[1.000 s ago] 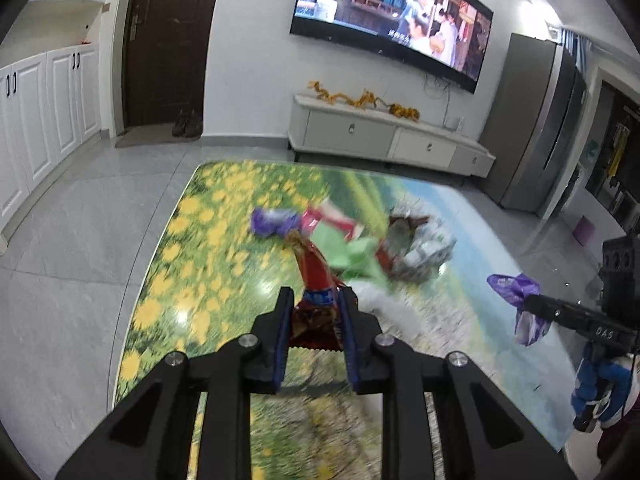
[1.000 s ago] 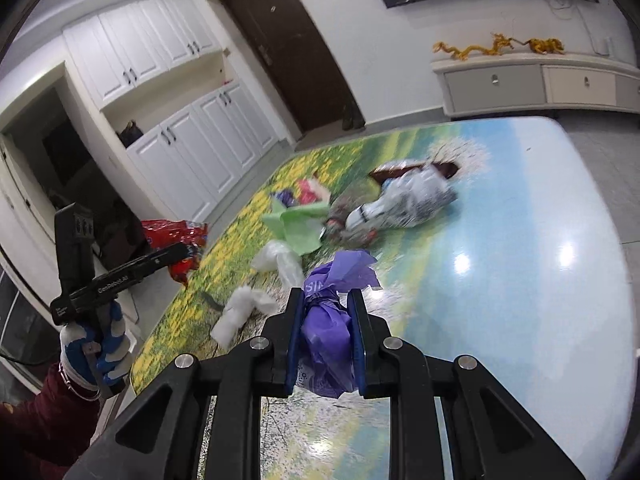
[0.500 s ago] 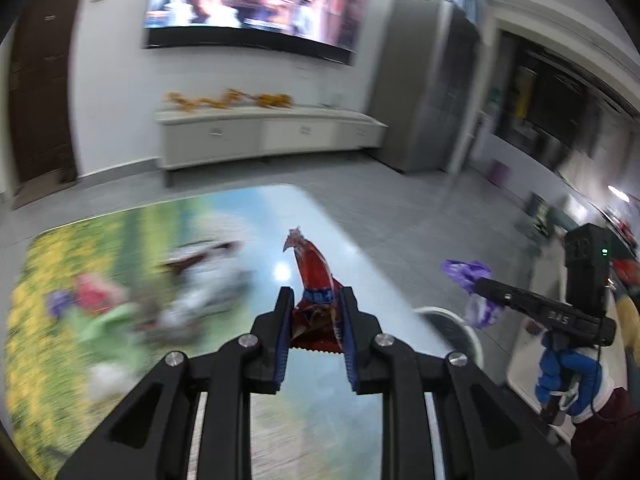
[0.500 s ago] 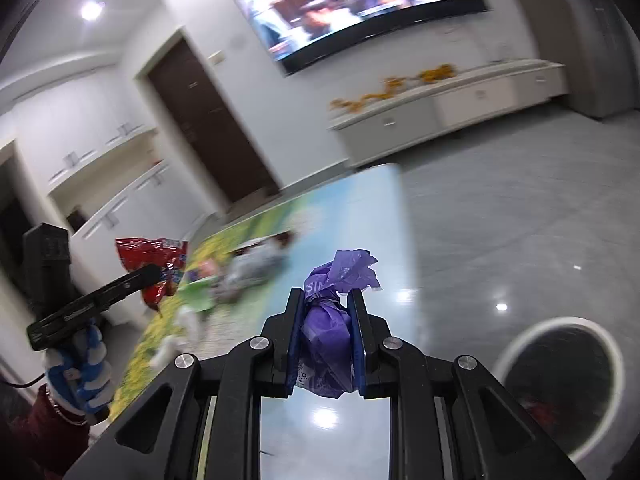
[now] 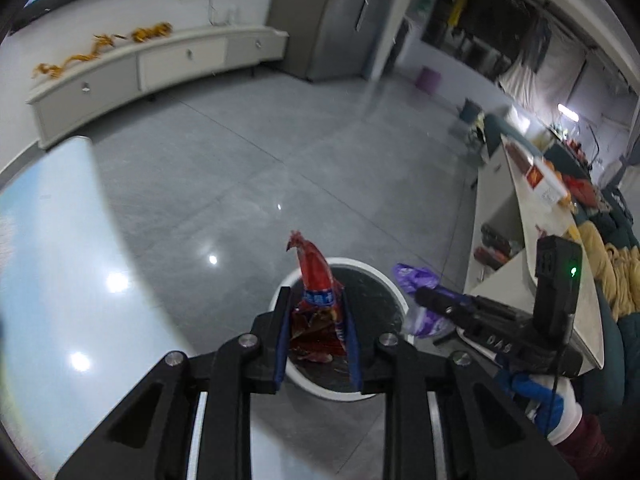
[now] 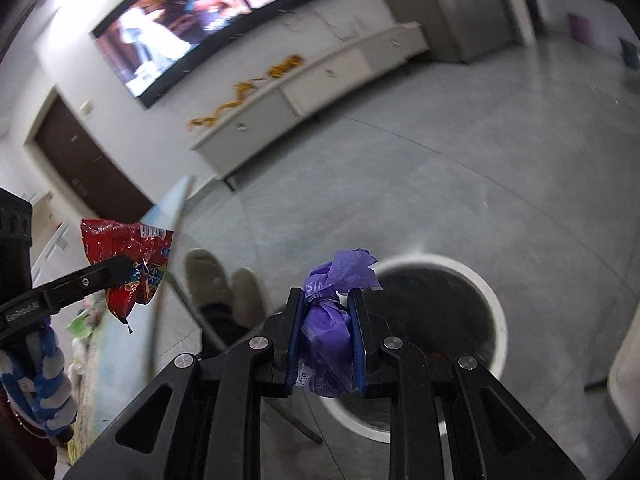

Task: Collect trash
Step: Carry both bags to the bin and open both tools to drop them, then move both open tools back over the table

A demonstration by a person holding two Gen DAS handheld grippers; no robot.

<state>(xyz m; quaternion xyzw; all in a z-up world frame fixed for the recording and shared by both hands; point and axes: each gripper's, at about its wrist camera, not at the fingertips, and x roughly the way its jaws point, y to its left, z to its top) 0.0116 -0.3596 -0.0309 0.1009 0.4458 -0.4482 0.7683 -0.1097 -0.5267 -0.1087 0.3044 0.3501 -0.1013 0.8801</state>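
Left hand-held gripper [image 5: 318, 312] has the red snack wrapper [image 5: 316, 304] between its blue pads; jaws are opening slightly, wrapper sits in the gap, pointed end sticking up past the fingertips. It hangs directly over the white-rimmed trash bin [image 5: 384, 280], which stands on the grey tiled floor [image 5: 248, 168]. Right hand-held gripper [image 6: 326, 320] is clenched on the crumpled purple bag [image 6: 328, 320], bag bulging above and below the pads; it sits over the near-left rim of the bin. In the left wrist view the right hand-held gripper and purple bag show just right of the bin, held by a blue-and-white gloved hand [image 5: 540, 396]. In the right wrist view the left hand-held gripper and red wrapper hang left of the bin, above the printed bench [image 6: 120, 332] edge. Person's slippers [image 6: 224, 280] on the floor left of the bin. Far behind the bin: white TV cabinet [image 6: 320, 80] and wall TV [image 6: 208, 20].
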